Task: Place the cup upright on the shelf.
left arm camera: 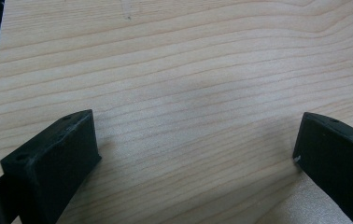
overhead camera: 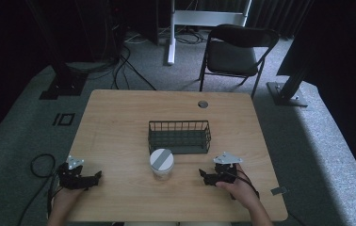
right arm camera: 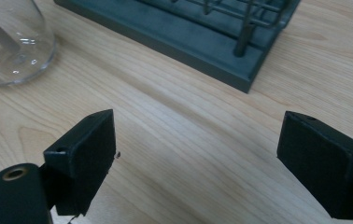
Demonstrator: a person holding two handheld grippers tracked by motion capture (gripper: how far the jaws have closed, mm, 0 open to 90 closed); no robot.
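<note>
Nothing has been picked up so far. The left hand-held gripper (overhead camera: pixel 97 176) rests near the front left of the worktop (overhead camera: pixel 119 117), its jaws spread wide over bare wood, and the right hand-held gripper (overhead camera: pixel 201 174) sits at the front right, likewise spread with nothing between the jaws. Both point inward toward the jar (overhead camera: pixel 161 163), a clear container with a white lid crossed by a grey strip, which stands upright between them, near the front middle of the worktop and just in front of the wire basket (overhead camera: pixel 180 136). The right gripper view shows the jar's glass base (right arm camera: pixel 11 46) ahead to the left and a corner of the basket (right arm camera: pixel 212 51) ahead, both apart from the jaws. By the look of it, the whole job is still ahead: reaching, gripping the jar, and probably moving it to the basket. The path to the jar looks open from either side; only the basket wall close behind it limits a reach from the far side. A folding chair (overhead camera: pixel 235 52) stands beyond the worktop, well out of the way.
</note>
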